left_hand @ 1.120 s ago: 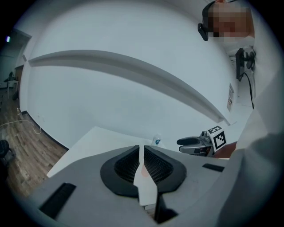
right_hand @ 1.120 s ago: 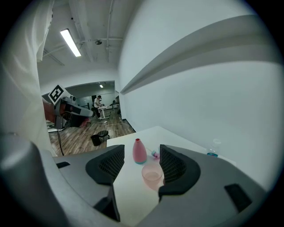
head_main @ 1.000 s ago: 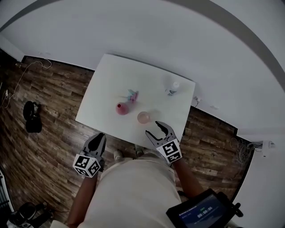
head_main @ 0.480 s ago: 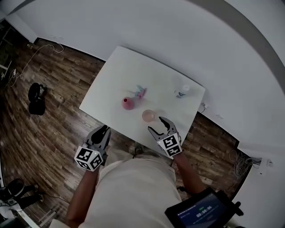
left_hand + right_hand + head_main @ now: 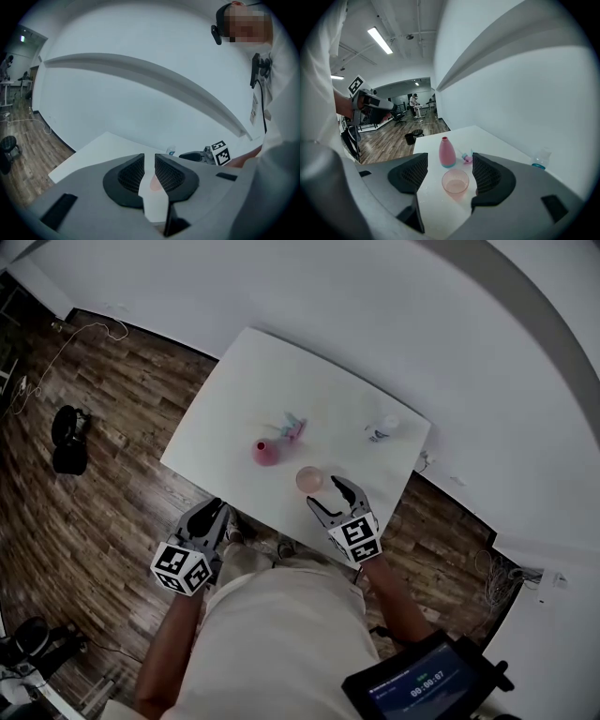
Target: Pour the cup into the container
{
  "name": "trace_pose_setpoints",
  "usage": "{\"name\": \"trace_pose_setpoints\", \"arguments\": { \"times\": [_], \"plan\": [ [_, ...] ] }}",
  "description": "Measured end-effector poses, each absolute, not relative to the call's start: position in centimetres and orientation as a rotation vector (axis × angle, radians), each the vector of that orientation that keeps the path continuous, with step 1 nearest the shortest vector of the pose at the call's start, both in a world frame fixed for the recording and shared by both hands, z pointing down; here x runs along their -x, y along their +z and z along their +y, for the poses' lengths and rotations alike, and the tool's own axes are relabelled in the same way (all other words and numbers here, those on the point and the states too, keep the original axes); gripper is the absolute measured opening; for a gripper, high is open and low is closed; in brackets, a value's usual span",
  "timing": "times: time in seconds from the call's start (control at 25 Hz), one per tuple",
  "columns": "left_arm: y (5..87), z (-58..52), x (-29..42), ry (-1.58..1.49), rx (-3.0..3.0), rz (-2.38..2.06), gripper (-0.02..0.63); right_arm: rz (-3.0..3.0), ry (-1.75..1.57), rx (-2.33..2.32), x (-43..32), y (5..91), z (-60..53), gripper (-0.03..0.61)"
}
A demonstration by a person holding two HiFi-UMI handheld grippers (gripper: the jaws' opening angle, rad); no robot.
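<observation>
Right tool [image 5: 450, 167]: jaws wide, just been opening, nothing held. The pink cup [image 5: 455, 182] stands upright just ahead of its tips, untouched, on the near right of the white counter [image 5: 242, 395]. Left tool [image 5: 149, 161]: jaws a narrow slit apart after opening slightly, empty, off the counter's near edge. Pink bottle [image 5: 446, 152], probably the container, upright just beyond the cup. Advised: advance level until both pads flank the cup's wall, then close gently so nothing spills. Cup's contents unclear; small pink-teal item [image 5: 293, 427] beyond the bottle unidentifiable.
</observation>
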State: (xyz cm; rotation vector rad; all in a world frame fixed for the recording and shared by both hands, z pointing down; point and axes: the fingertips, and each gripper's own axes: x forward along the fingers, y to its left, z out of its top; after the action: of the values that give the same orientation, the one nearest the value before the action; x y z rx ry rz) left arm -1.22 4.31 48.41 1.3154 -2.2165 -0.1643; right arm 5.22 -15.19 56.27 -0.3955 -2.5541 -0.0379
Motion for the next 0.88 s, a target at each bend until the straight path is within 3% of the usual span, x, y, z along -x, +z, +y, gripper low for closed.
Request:
{"name": "trace_pose_setpoints", "arguments": {
  "times": [0.88],
  "plan": [
    [48.5, 2.4, 2.8, -0.083, -1.423, -2.19, 0.063, -2.648, -0.034, 0.229, -6.8, 53.2, -16.6, 0.279]
  ]
}}
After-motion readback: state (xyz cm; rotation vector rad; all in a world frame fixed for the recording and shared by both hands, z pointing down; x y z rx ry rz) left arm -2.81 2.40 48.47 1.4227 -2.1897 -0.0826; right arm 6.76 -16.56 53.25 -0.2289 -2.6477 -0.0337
